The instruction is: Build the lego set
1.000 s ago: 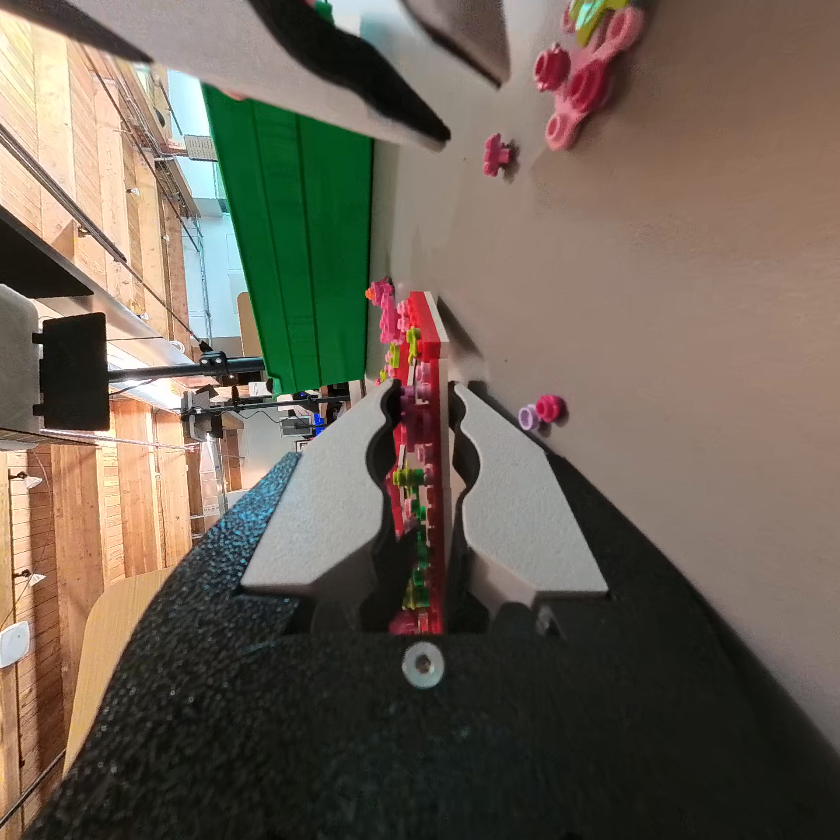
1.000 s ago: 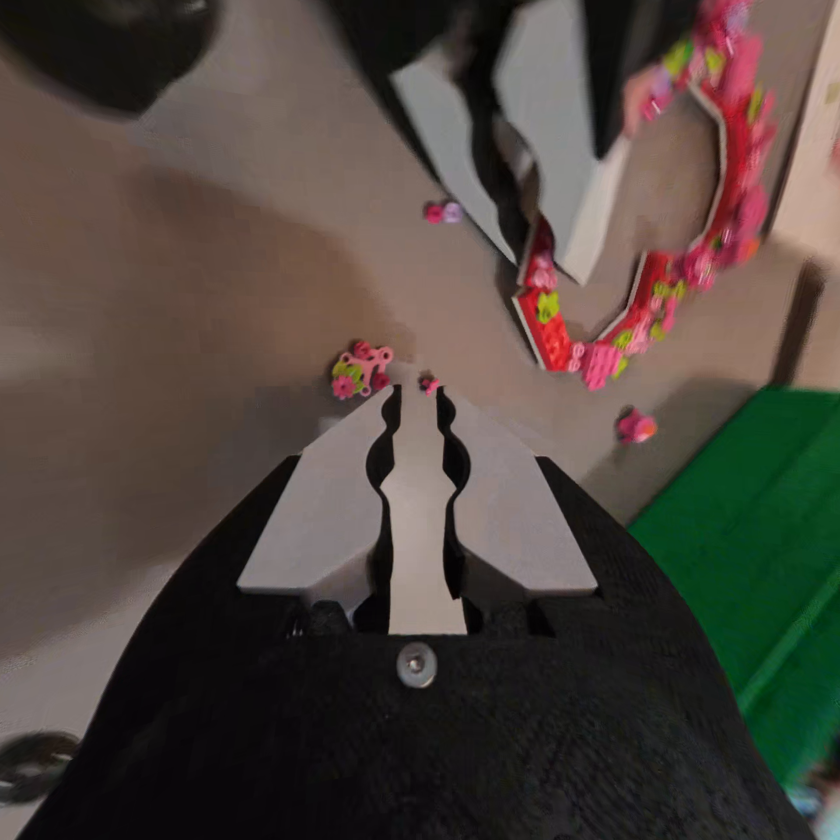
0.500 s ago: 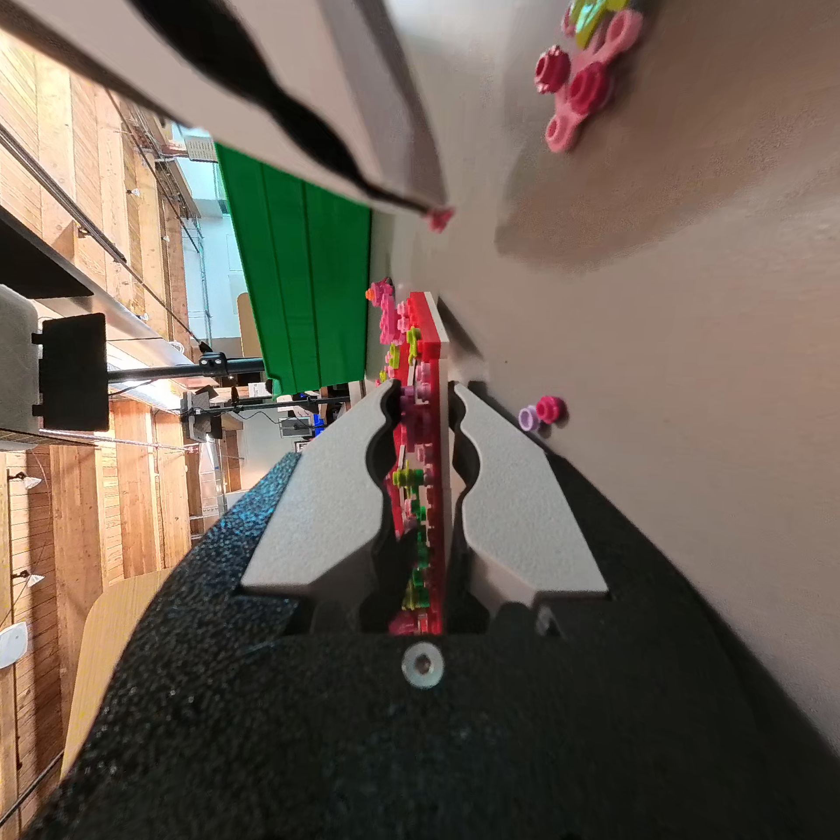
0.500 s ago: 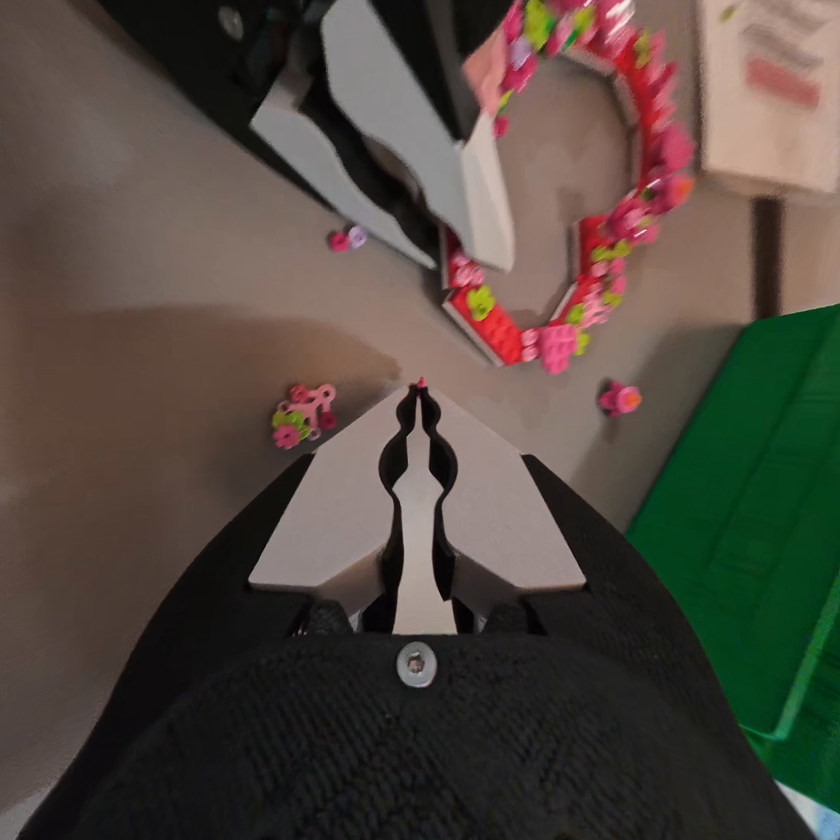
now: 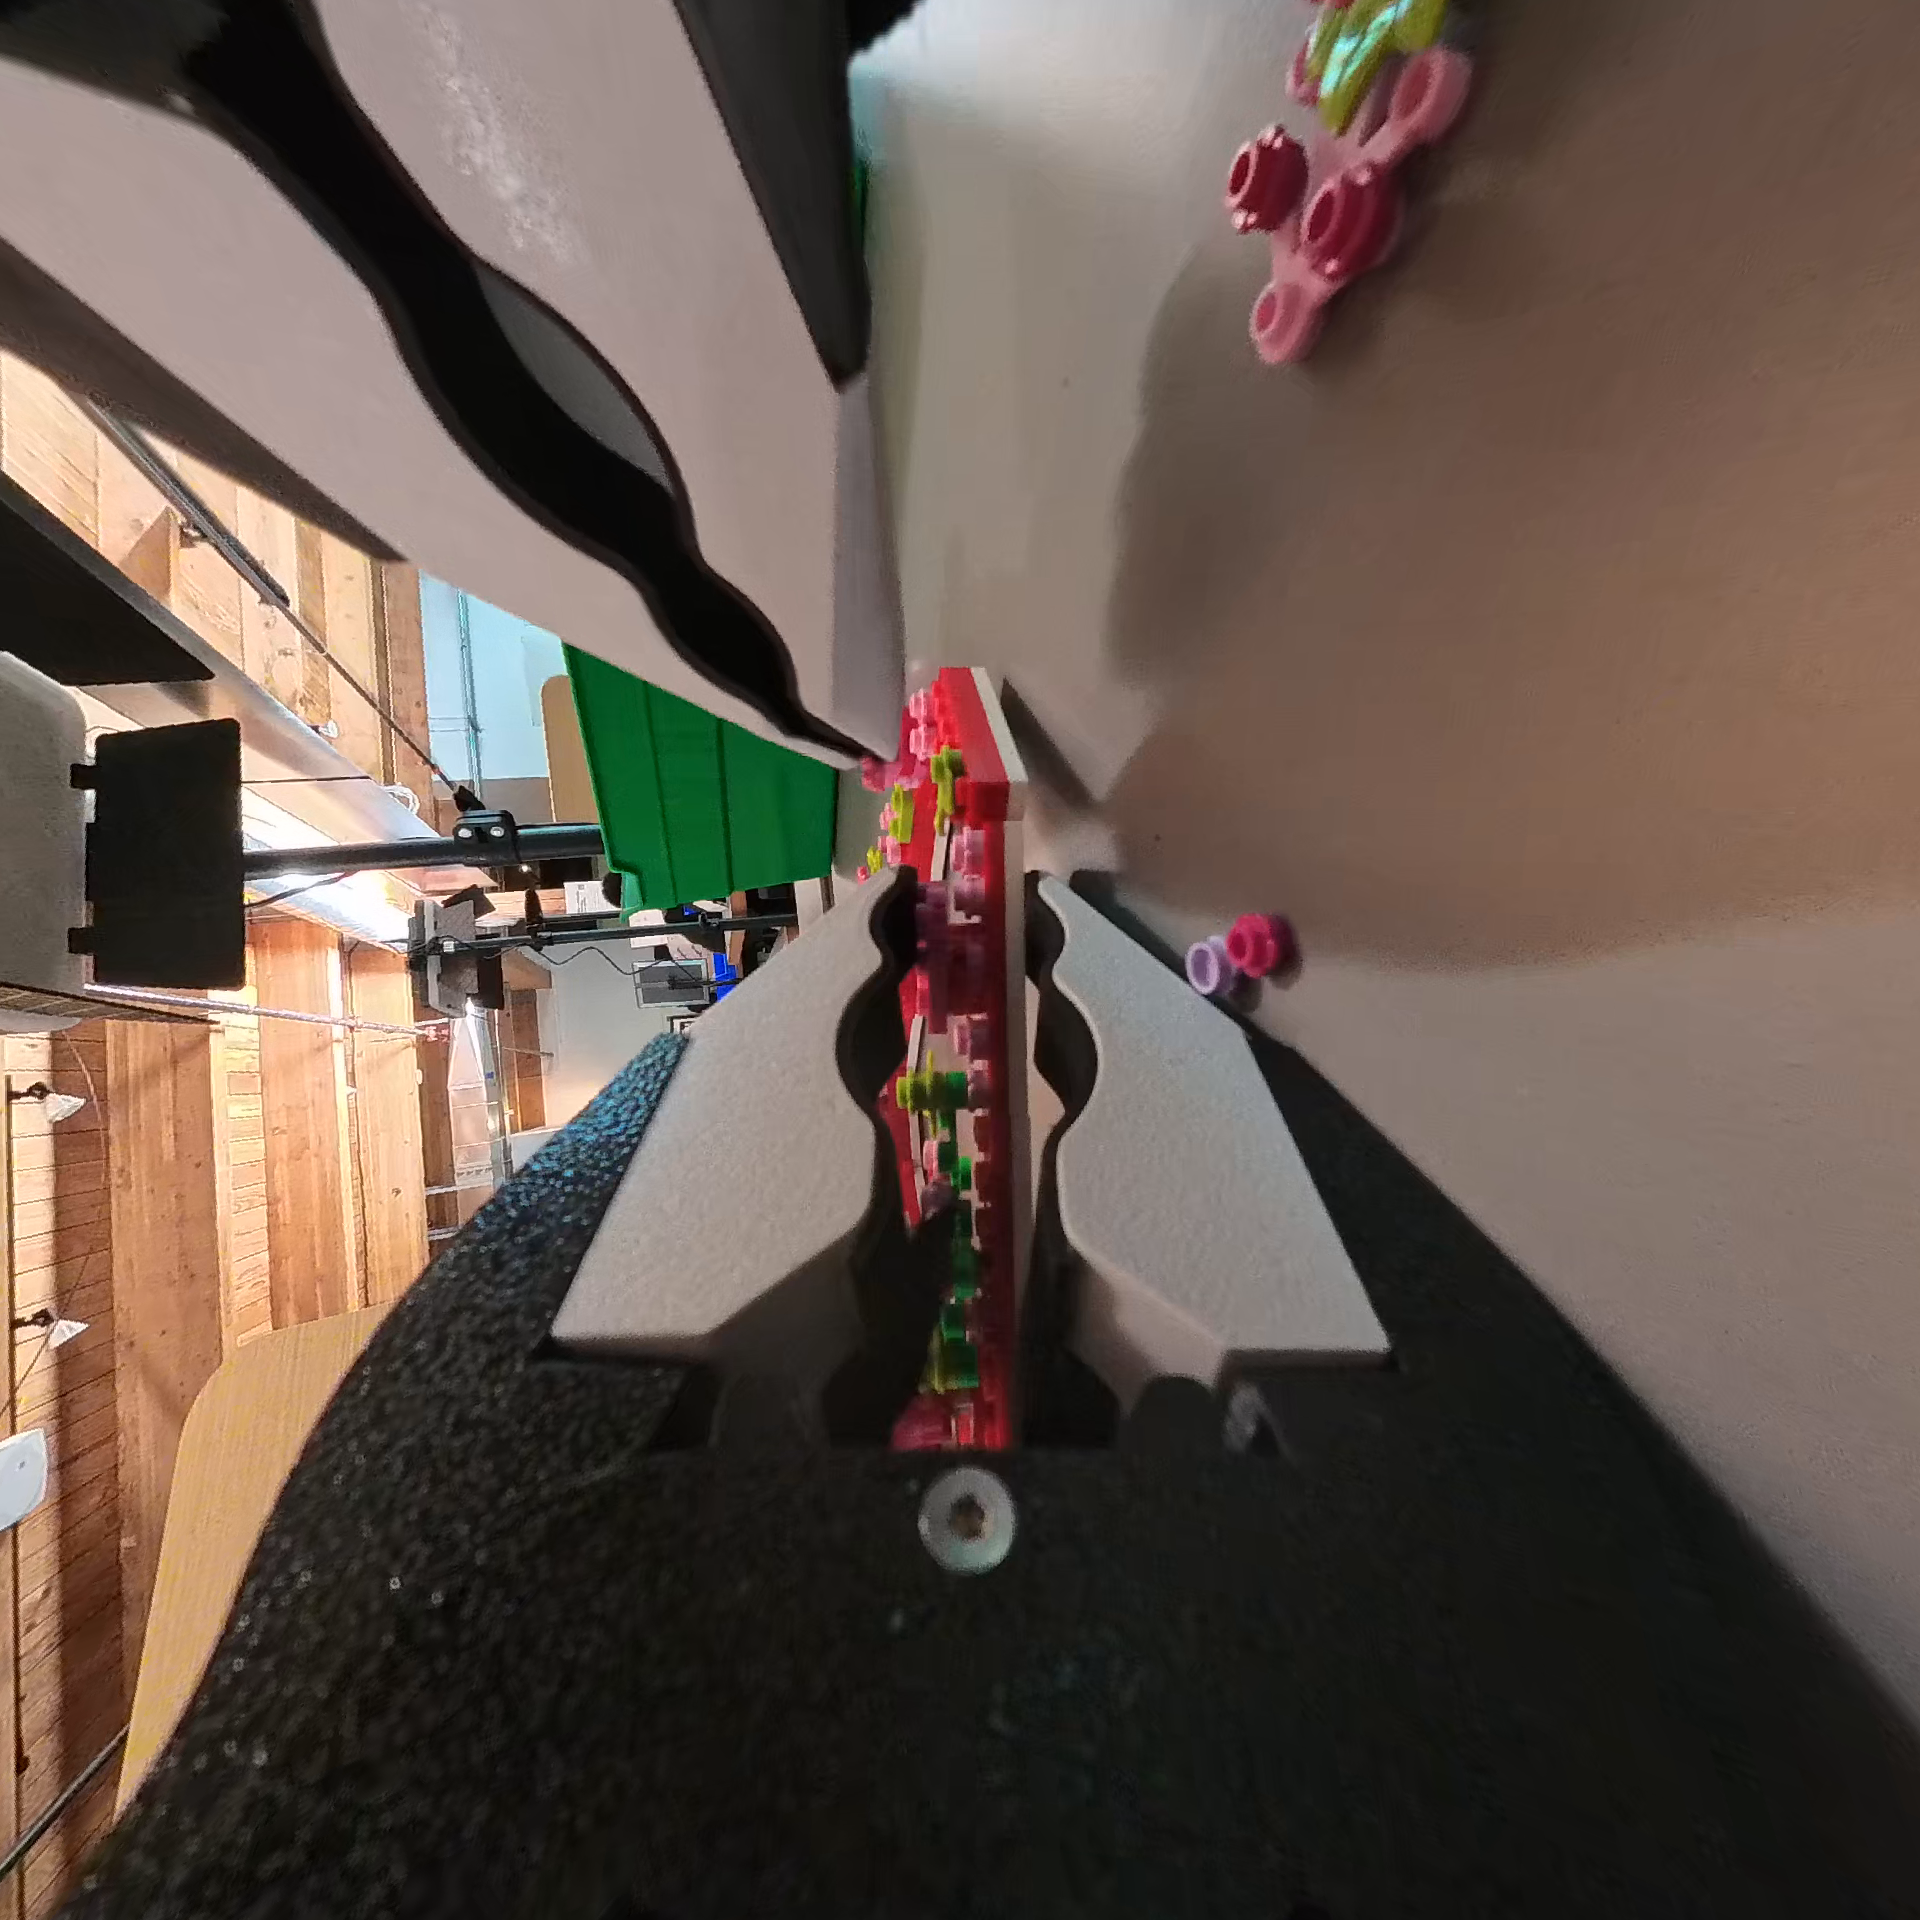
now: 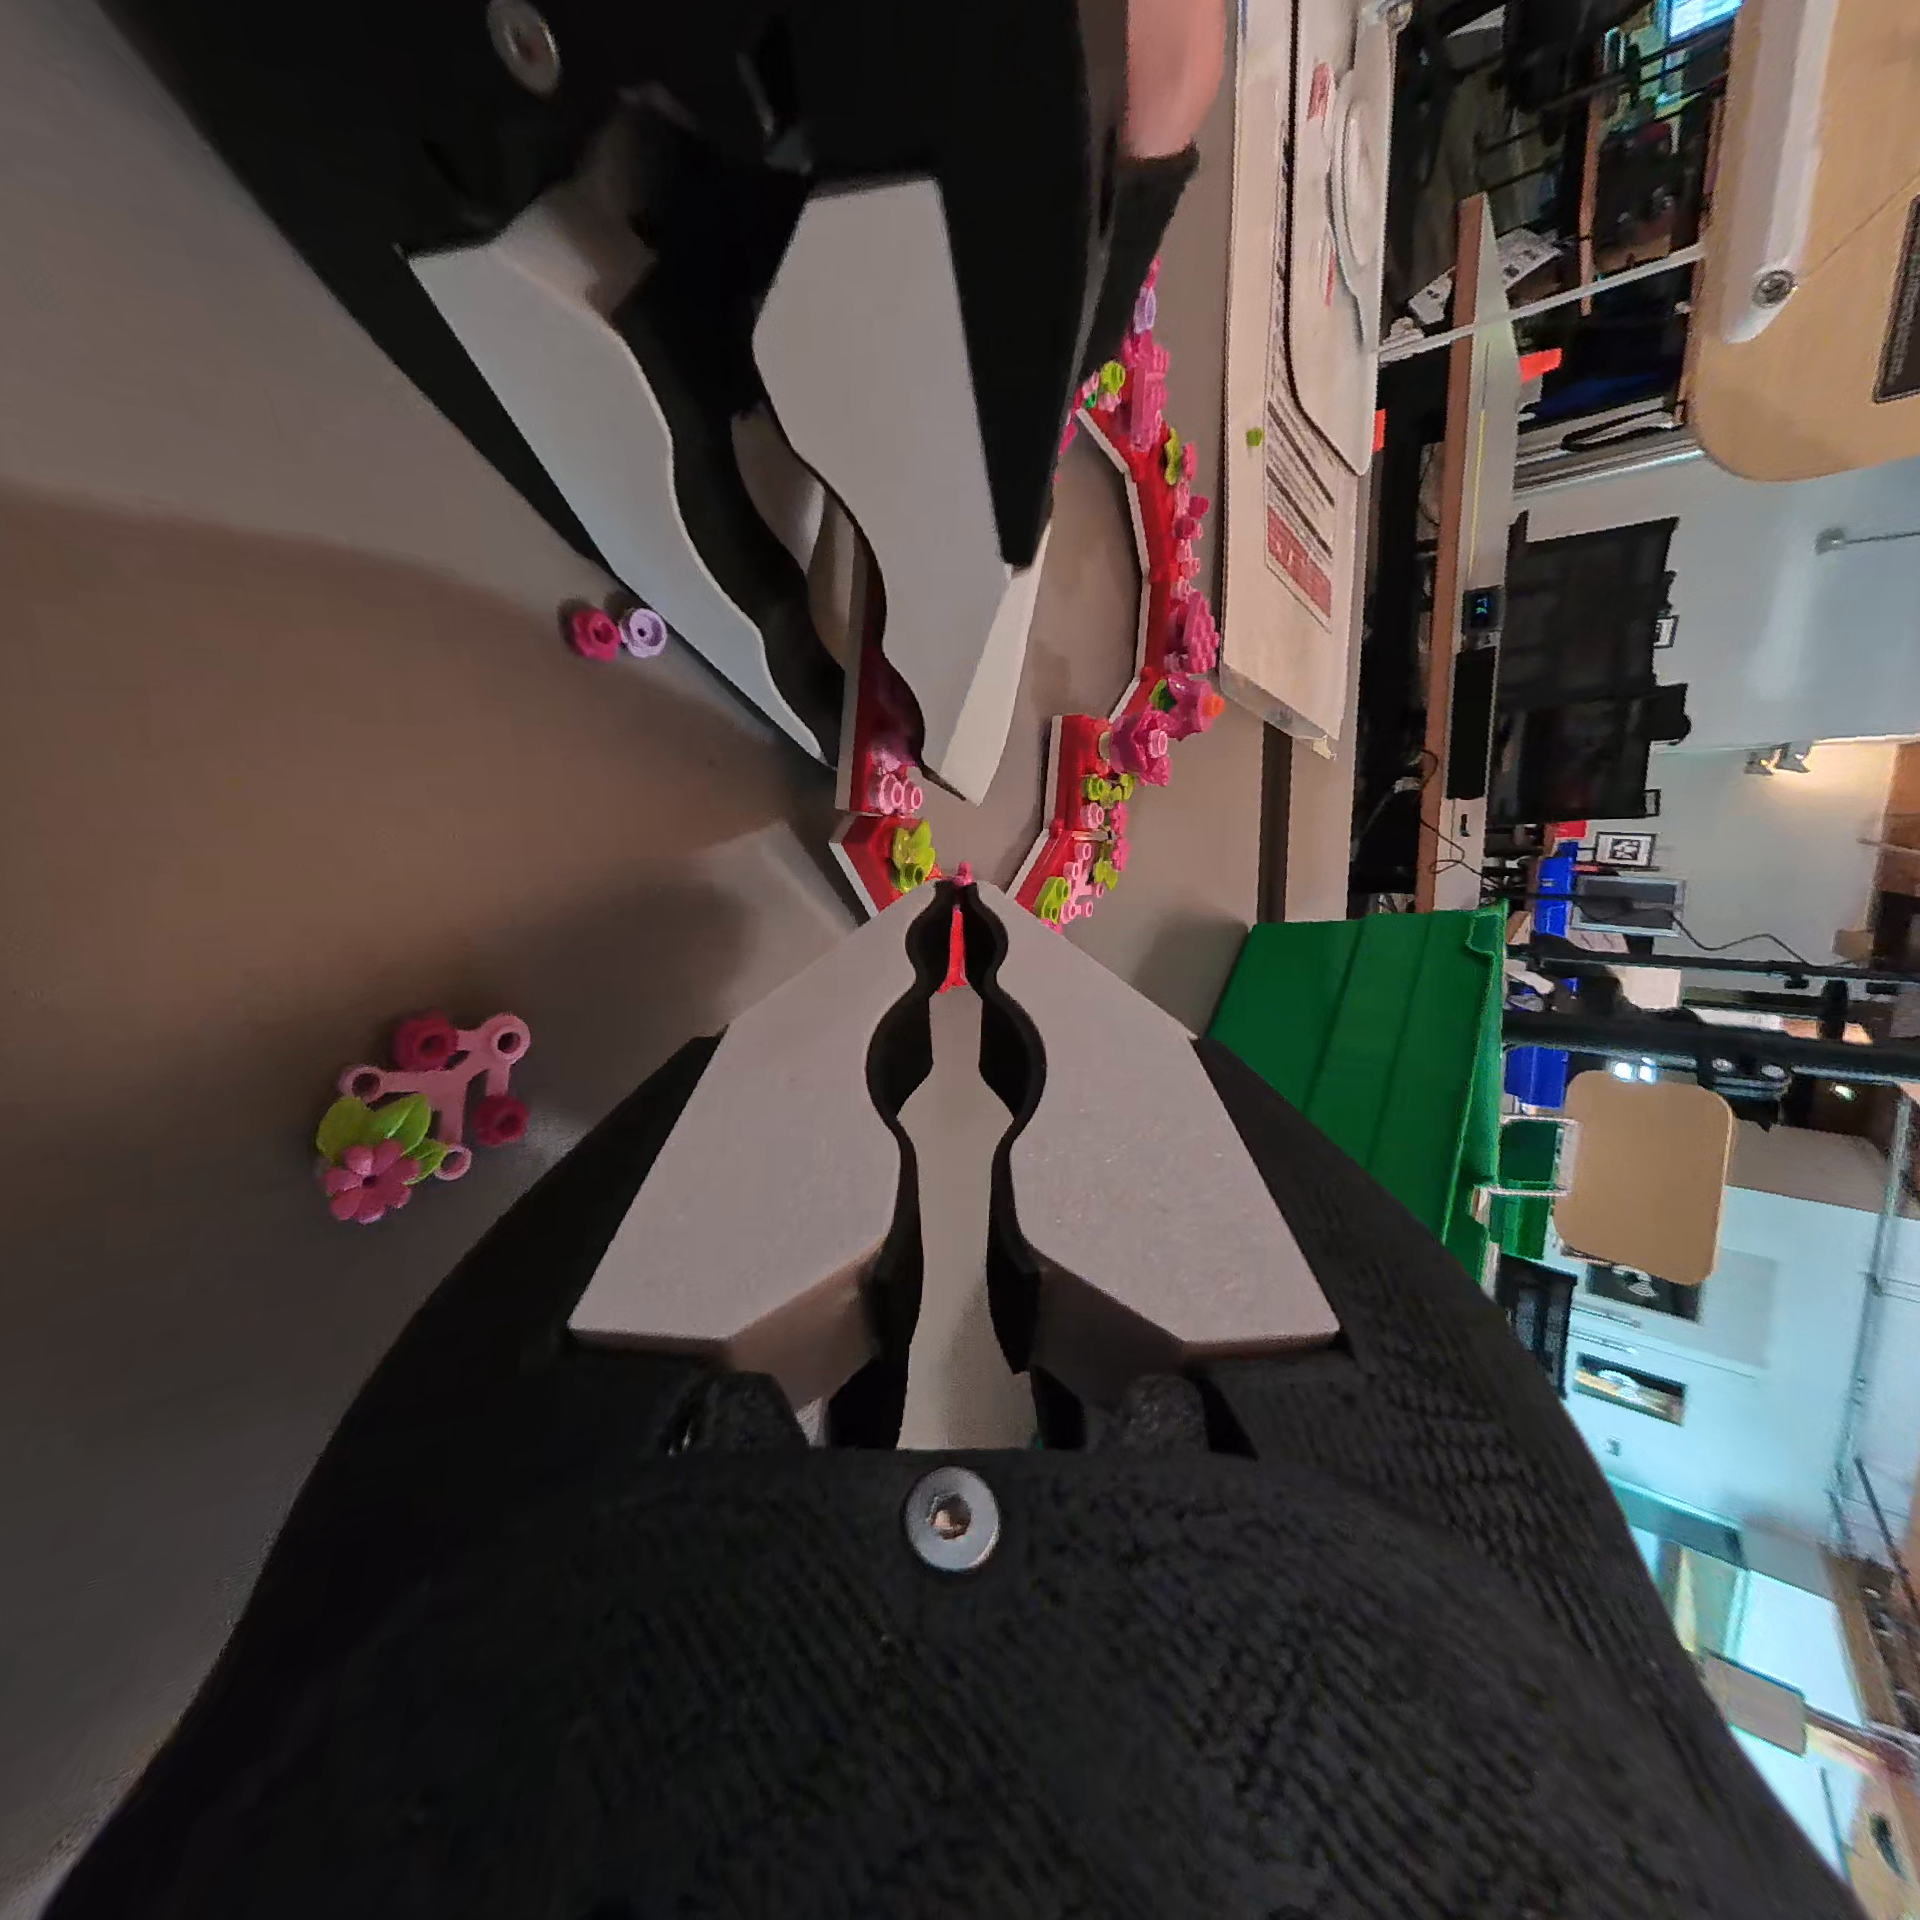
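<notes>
The right gripper (image 6: 962,902) is pinching a tiny pink piece (image 6: 963,875) at the very tips of its jaws, which are drawn nearly together; only a sliver of the piece is showing, so its shape is hard to make out. The tips are hovering just at the near end of the red wreath (image 6: 1138,665), a ring of red plates studded with pink and lime flowers lying on the grey table (image 6: 260,727).

The left gripper (image 5: 971,894) is clamping the wreath's rim (image 5: 982,935) edge-on between its jaws, so from the left wrist view the ring is showing only as a thin red and white strip, most of it hiding between the fingers. In the right wrist view that gripper is covering the wreath's left side.

A magenta stud and a lilac stud (image 6: 618,632) are sitting side by side near the left gripper. A pink branch piece with flowers and leaves (image 6: 421,1107) is lying well apart to the side. A green bin (image 6: 1361,1049) is standing beyond the wreath, partly cut off behind the right gripper's body, and a printed sheet (image 6: 1294,436) is lying past the ring.
</notes>
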Action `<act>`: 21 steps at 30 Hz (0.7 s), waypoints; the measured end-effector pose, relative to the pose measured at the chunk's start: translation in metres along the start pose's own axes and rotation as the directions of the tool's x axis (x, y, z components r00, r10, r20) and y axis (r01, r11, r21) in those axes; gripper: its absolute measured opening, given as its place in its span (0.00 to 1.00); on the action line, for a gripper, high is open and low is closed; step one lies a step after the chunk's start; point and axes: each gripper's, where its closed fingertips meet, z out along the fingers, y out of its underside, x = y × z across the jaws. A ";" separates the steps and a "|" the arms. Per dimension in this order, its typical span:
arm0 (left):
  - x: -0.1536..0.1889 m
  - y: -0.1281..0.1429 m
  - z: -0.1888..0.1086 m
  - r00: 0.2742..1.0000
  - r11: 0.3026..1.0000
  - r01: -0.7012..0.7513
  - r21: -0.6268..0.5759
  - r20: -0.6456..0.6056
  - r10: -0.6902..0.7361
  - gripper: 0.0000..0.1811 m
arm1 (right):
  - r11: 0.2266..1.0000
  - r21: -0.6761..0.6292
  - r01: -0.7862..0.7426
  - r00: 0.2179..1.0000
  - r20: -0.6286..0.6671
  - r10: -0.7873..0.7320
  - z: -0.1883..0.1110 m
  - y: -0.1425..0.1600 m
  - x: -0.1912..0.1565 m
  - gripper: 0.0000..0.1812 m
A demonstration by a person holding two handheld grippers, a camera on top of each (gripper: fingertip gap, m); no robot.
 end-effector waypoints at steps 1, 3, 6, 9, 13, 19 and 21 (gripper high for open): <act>0.000 0.000 0.000 1.000 1.000 0.000 0.000 0.000 0.000 0.10 | 1.000 -0.001 0.006 1.000 0.003 -0.006 0.001 0.000 0.000 0.00; 0.000 0.000 0.000 1.000 1.000 0.000 0.000 0.000 0.000 0.10 | 0.999 -0.012 0.031 0.999 0.015 -0.031 0.003 0.001 -0.002 0.00; 0.000 0.000 0.000 1.000 1.000 -0.001 0.000 0.000 0.001 0.10 | 0.997 -0.021 0.067 0.998 0.022 -0.067 0.005 0.002 -0.003 0.00; 0.000 0.000 0.000 1.000 1.000 -0.002 0.000 0.000 0.002 0.10 | 0.996 -0.021 0.085 0.996 0.033 -0.084 0.005 0.002 -0.003 0.00; 0.000 0.000 0.000 1.000 1.000 -0.002 0.000 0.000 0.002 0.10 | 0.994 -0.020 0.109 0.993 0.049 -0.108 0.005 0.001 -0.004 0.00; 0.001 0.000 0.000 1.000 1.000 0.000 0.001 0.000 0.000 0.10 | 0.992 -0.026 0.125 0.990 0.062 -0.123 0.005 0.002 -0.006 0.01; 0.001 0.000 0.000 1.000 1.000 0.001 0.001 0.000 -0.001 0.10 | 0.992 -0.022 0.126 0.990 0.074 -0.124 0.004 0.002 -0.008 0.03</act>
